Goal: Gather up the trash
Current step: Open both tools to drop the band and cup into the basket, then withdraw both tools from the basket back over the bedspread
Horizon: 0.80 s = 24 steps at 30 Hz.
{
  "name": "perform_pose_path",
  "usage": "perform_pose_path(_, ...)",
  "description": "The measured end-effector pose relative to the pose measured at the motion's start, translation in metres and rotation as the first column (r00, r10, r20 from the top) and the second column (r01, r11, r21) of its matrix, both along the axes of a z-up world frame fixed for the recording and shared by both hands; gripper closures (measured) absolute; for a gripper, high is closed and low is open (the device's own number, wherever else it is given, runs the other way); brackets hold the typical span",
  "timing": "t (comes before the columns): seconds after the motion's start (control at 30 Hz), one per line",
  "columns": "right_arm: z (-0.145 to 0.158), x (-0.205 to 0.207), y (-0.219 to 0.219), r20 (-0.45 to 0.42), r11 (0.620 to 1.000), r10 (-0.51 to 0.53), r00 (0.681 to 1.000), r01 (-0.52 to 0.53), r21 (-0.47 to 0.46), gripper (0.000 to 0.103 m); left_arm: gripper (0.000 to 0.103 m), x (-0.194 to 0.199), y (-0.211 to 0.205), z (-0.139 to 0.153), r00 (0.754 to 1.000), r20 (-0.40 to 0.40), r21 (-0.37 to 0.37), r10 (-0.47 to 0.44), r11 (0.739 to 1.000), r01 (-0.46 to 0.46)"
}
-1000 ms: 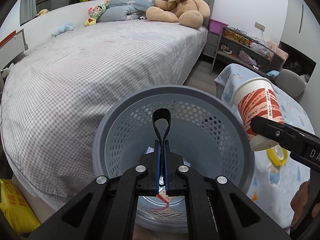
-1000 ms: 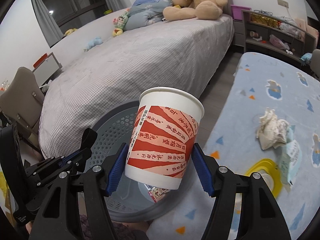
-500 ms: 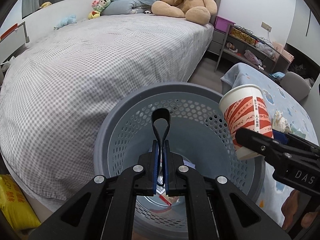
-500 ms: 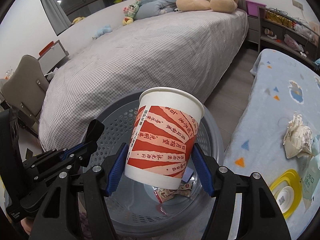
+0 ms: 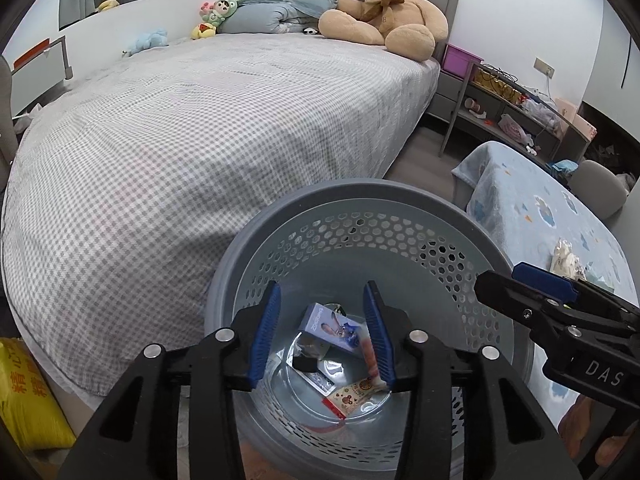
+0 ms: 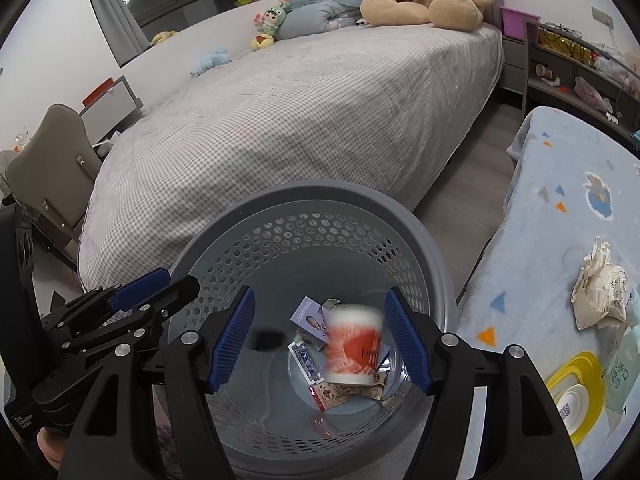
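Observation:
A grey perforated basket point(image 5: 360, 196) point(image 6: 320, 196) stands under both grippers, with wrappers and a small blue box point(image 5: 332, 326) at its bottom. My left gripper point(image 5: 322, 336) is opening above it with nothing between its fingers; a small black thing point(image 5: 306, 362) lies in the basket below. In the right wrist view that black thing point(image 6: 266, 338) shows as a blur. My right gripper point(image 6: 320, 340) is opening too. The red-and-white paper cup point(image 6: 354, 348) is blurred, clear of both pads, dropping into the basket. Each gripper shows in the other's view, the right gripper point(image 5: 532, 300) and the left gripper point(image 6: 152, 292).
To the right is a table under a light blue cloth point(image 6: 568, 184) with crumpled paper point(image 6: 600, 300), a yellow tape roll point(image 6: 572, 396) and a green packet point(image 6: 624, 372). A checked bed point(image 5: 200, 128) with a teddy bear point(image 5: 384, 12) lies behind. A chair point(image 6: 52, 148) stands left, a yellow bag point(image 5: 24, 400) low left.
The left gripper opened and let go of the black loop, which fell into the basket. The right gripper widened and released the cup, which now falls inside the basket.

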State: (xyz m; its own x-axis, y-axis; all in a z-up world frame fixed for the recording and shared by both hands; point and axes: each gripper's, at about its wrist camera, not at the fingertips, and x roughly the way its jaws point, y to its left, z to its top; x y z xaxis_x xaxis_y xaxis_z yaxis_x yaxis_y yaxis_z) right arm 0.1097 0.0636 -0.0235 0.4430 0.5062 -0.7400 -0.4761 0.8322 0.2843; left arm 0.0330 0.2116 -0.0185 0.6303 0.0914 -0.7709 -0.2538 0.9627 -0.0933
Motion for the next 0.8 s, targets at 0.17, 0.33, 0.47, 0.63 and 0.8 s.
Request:
perform_pose_path(0.17, -0.0022, -0.0013, -0.0003, -0.006, 1.0, -0.004, 1.0, 0.004, 0.0, 0.037, 0.054, -0.0031, 0.0008, 0.0026, 1.0, 0.009, 0.01, 0.016, 1.0, -0.016)
perform_pose_path(0.33, -0.0029, -0.0026, -0.0011, -0.008, 1.0, -0.008, 1.0, 0.008, 0.004, 0.036, 0.051, -0.0035, 0.0001, 0.0041, 1.0, 0.012, 0.016, 0.021, 1.0, -0.021)
perform_pose_path(0.47, -0.0021, -0.0037, -0.0018, -0.004, 1.0, -0.013, 1.0, 0.013, 0.006, 0.033, 0.047, -0.0045, -0.0018, 0.0054, 1.0, 0.014, 0.026, 0.022, 0.999, -0.022)
perform_pose_path(0.63, -0.002, -0.0055, -0.0038, -0.008, 1.0, -0.014, 1.0, 0.014, 0.008, 0.032, 0.044, -0.0055, -0.0024, 0.0065, 0.999, 0.019, 0.034, 0.03, 0.999, -0.03)
perform_pose_path(0.8, -0.0007, -0.0093, -0.0101, -0.007, 1.0, -0.025, 1.0, 0.025, 0.015, 0.031, 0.041, -0.0056, -0.0033, 0.0068, 0.999, 0.02, 0.029, 0.03, 0.999, -0.031)
